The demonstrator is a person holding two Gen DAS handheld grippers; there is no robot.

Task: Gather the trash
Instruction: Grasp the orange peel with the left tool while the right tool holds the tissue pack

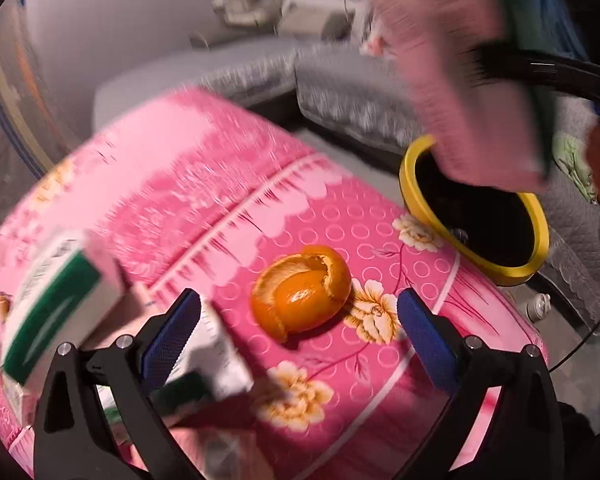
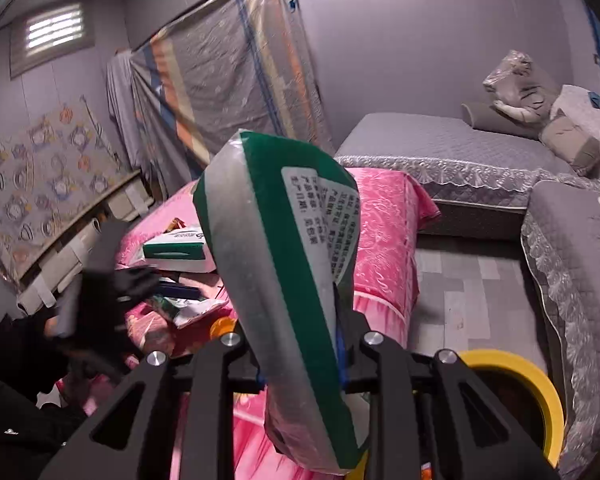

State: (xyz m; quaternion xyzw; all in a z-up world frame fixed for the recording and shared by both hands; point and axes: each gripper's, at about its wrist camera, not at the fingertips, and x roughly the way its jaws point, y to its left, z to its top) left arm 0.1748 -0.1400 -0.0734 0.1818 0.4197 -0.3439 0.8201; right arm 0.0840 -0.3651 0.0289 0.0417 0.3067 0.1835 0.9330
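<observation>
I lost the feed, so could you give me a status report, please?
Right gripper shut on green wrapper. Left gripper open over orange peel. Yellow bin clear.

The room is dimly lit; brightness comes from a slatted window [image 2: 54, 28]. Heavy motion blur is seen in the left view, with fisheye bending at edges.

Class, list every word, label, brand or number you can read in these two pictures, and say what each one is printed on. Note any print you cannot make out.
No text can be quoted with certainty.
Green and silver wrapper, held in the right gripper: white label of Chinese characters, too small and creased to read.
Green and white box on the pink bed cover: a printed strip, too blurred to read.
</observation>
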